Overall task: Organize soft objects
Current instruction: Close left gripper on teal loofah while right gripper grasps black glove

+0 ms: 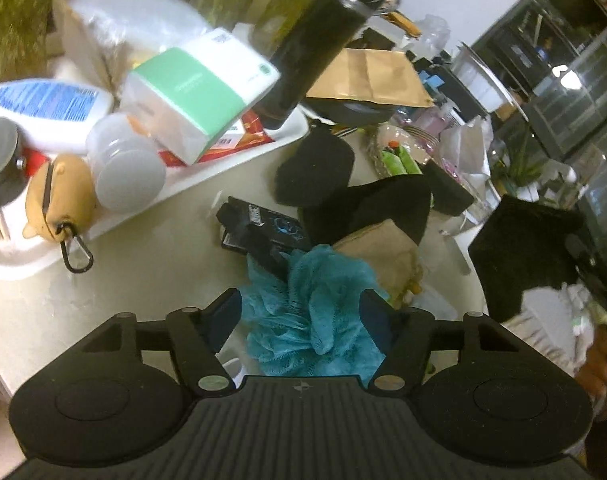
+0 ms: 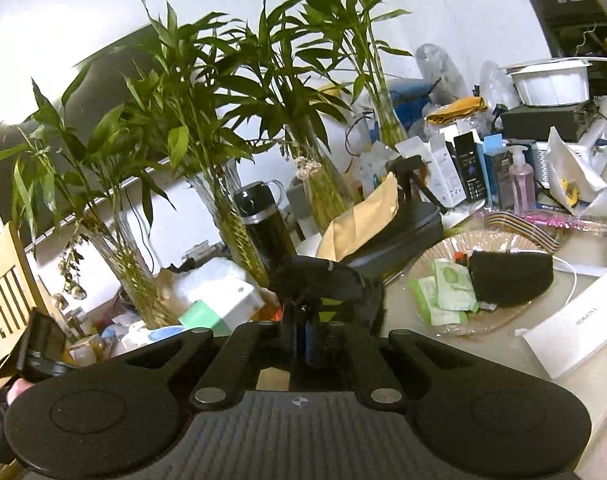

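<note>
My left gripper [image 1: 301, 312] is open, its two fingers on either side of a teal mesh bath sponge [image 1: 315, 312] lying on the white table [image 1: 143, 272]. Behind the sponge lie a tan cloth pouch [image 1: 387, 252] and black fabric pieces [image 1: 367, 204], one more [image 1: 315, 172] further back. My right gripper [image 2: 309, 320] is shut on a black cloth [image 2: 327, 280] and holds it up above the table. That black cloth also shows at the right of the left wrist view [image 1: 519, 256].
A white tray [image 1: 103, 228] at left holds a tissue pack [image 1: 199, 96], lotion bottle [image 1: 43, 108], bear keychain [image 1: 59, 200] and black flask [image 1: 323, 40]. A black device [image 1: 259, 232] lies by the sponge. Bamboo vases [image 2: 231, 216], a glass plate [image 2: 463, 280] with packets, and boxes crowd the table.
</note>
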The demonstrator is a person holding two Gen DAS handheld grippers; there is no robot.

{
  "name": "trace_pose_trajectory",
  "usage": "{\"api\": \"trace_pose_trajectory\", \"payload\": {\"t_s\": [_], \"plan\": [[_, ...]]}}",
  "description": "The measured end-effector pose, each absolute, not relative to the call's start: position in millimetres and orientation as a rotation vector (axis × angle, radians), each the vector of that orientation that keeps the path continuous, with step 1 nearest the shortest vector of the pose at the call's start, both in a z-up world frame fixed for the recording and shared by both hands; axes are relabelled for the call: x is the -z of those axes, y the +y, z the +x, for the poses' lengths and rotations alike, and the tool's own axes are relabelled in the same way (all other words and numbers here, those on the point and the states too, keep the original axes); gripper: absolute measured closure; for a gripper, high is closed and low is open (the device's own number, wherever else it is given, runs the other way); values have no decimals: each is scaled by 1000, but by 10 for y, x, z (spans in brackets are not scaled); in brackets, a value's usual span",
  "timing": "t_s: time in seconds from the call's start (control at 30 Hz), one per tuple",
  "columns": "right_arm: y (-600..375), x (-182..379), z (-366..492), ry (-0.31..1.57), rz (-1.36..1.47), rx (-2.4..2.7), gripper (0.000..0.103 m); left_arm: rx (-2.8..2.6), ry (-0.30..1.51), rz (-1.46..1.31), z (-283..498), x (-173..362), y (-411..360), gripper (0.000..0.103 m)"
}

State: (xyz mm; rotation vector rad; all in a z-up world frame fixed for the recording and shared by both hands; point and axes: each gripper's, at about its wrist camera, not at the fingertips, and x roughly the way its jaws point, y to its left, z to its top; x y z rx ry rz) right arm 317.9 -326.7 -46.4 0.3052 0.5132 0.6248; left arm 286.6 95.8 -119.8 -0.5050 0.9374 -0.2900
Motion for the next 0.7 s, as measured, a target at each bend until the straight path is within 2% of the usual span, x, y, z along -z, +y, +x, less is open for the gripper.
{"api": "trace_pose_trajectory", "payload": {"t_s": [0.1, 0.2, 0.27, 0.3, 0.33, 0.4, 0.43, 0.7], "plan": [[-3263, 451, 3158, 511, 303, -630, 97, 300, 952, -574, 2913, 1264, 1023, 41], [-3260, 476, 3130, 513, 299, -635, 97, 313, 976, -630, 2955, 1336, 1041, 53], [-3261, 480, 3121, 514, 295, -635, 97, 324, 989, -647, 2972, 1370, 1031, 71], [-3263, 485, 3124, 517, 296, -635, 97, 332, 993, -652, 2976, 1380, 1026, 75], [-3267, 489, 3125, 519, 297, -634, 97, 335, 993, -655, 2978, 1380, 1015, 84], [-3267, 499, 3129, 523, 294, -630, 97, 340, 989, -653, 2967, 1359, 1005, 88], [-3269, 501, 3125, 523, 293, -630, 97, 344, 984, -644, 2958, 1340, 992, 94], [-3240, 499, 3124, 528, 279, -630, 97, 373, 941, -549, 2928, 1207, 860, 99]]}}
